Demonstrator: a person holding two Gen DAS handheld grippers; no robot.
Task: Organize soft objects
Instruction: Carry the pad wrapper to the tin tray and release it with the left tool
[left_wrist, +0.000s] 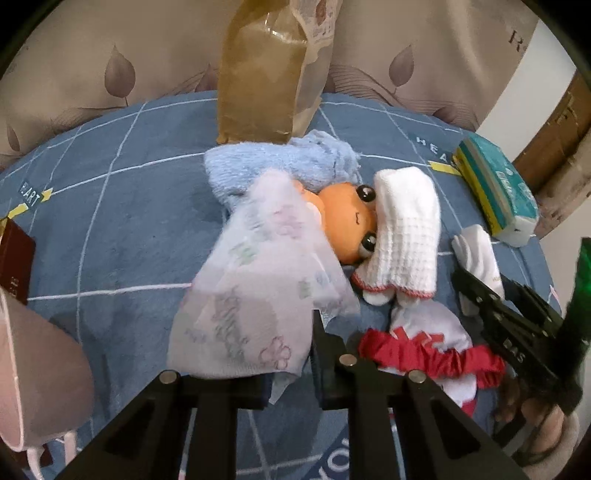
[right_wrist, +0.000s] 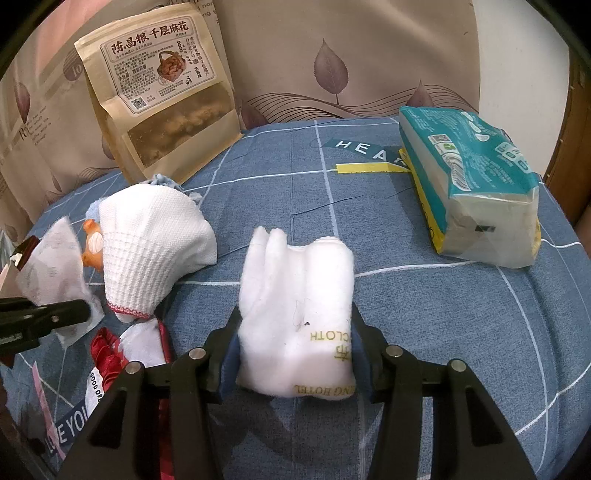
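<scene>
Folded white cloth (right_wrist: 295, 314) upright, translucent printed packet (left_wrist: 255, 280) draped, red scrunchie (left_wrist: 428, 356) flat

1. Blue bedsheet (right_wrist: 424, 314): matt woven cloth, smooth, under everything here.
2. On it, the white cloth (right_wrist: 295, 314) looks soft and fleecy.
3. Left of that cloth, the white knit piece (right_wrist: 155, 236) shows ribbed, waffled yarn.
4. Further left, the thin wrapper (left_wrist: 255, 280) is translucent, slightly sheeny film.
5. Behind, the snack bag (right_wrist: 162, 99): matt kraft paper, glossy window.
6. Right, the tissue pack (right_wrist: 476, 181): shiny plastic.
7. Blue towel (left_wrist: 266, 166): fuzzy terry.
8. Red scrunchie (left_wrist: 424, 356): satiny.
</scene>
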